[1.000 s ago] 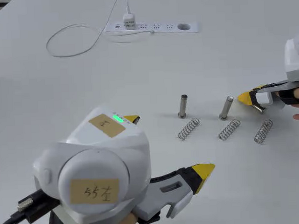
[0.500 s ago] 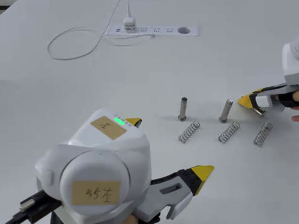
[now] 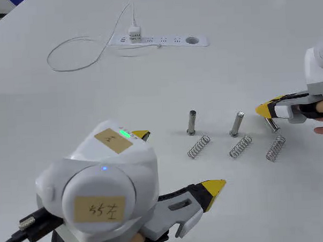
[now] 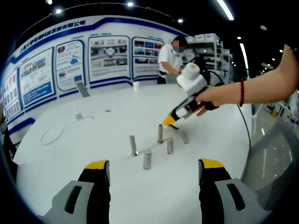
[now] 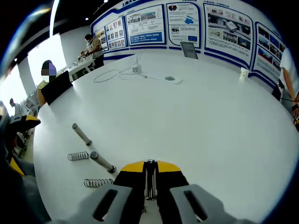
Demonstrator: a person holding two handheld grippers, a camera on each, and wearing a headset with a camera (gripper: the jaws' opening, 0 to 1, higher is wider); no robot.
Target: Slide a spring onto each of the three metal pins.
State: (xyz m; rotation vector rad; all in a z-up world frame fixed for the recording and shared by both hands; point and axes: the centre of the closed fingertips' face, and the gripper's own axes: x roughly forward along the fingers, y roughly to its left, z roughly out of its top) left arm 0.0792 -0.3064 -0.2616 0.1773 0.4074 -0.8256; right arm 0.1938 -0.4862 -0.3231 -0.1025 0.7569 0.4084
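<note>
Now, in the head view, the left tongs (image 3: 176,160) are hovering with their yellow-tipped jaws spread apart, gripping nothing. Ahead of them, toward the right tongs (image 3: 264,110), a first pin (image 3: 191,122) and a second pin (image 3: 236,124) are standing upright, grey and wider at the foot. Three coiled springs (image 3: 240,146) are lying just on the left tongs' side of the pins. The right tongs are clamping a third pin (image 3: 271,125), which is slanting down toward the white table (image 3: 70,114). Beyond the pins, a power strip (image 3: 158,41) is lying with its cable.

In the left gripper view, the left tongs' jaws are standing apart, with the pins and springs ahead between them. The right tongs (image 4: 169,122) are reaching in beside the third pin (image 4: 184,136). Poster boards (image 4: 93,53) are lining the far wall.

In the right gripper view, the jaws are pressing together on the third pin (image 5: 149,184). The second pin (image 5: 102,161) and first pin (image 5: 81,134) are rising to their left.
</note>
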